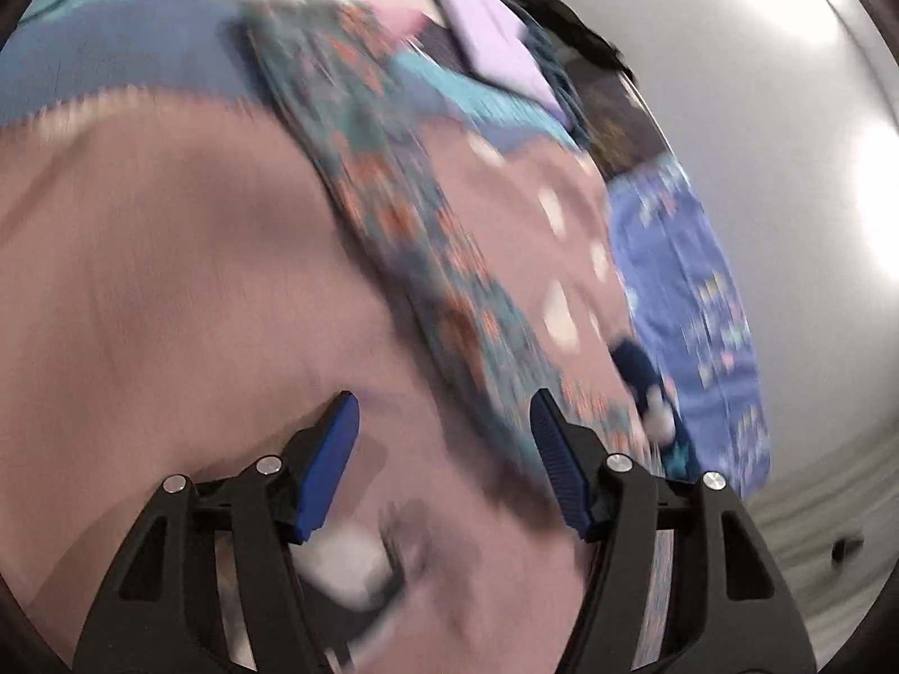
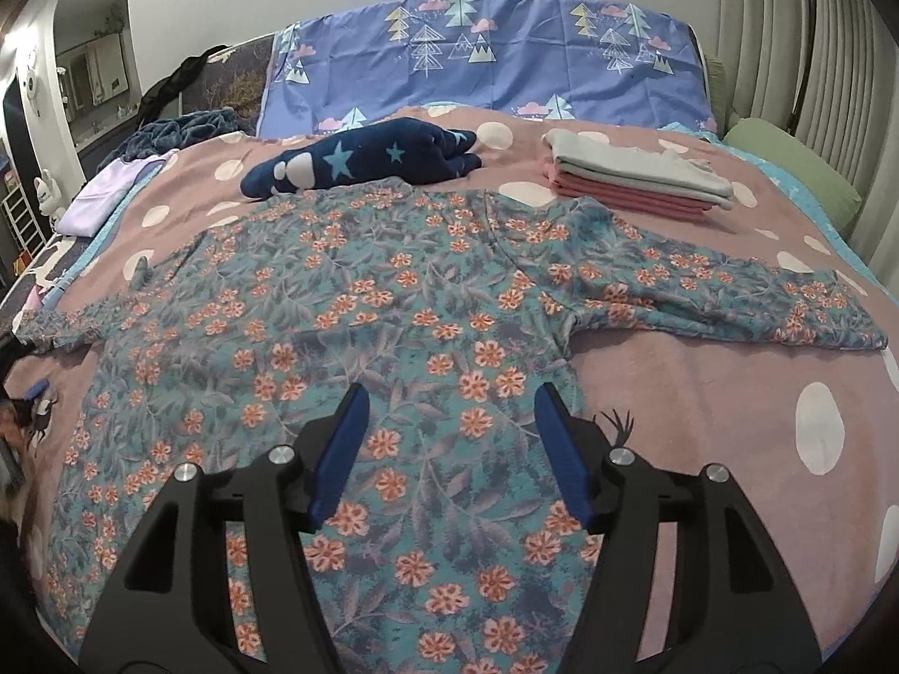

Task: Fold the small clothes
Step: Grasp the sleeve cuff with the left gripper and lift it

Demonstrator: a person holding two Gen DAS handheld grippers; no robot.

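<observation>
Floral top [image 2: 337, 303] lies spread sharply rightward; left view blurs it [image 1: 393, 236]

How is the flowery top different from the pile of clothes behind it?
The flowery top lies spread flat with sleeves out; the pile is already folded. The top is one teal garment with orange flowers; the pile stacks plain grey on pink pieces. The top covers far more of the bed. Both rest on the dotted pink blanket.
</observation>
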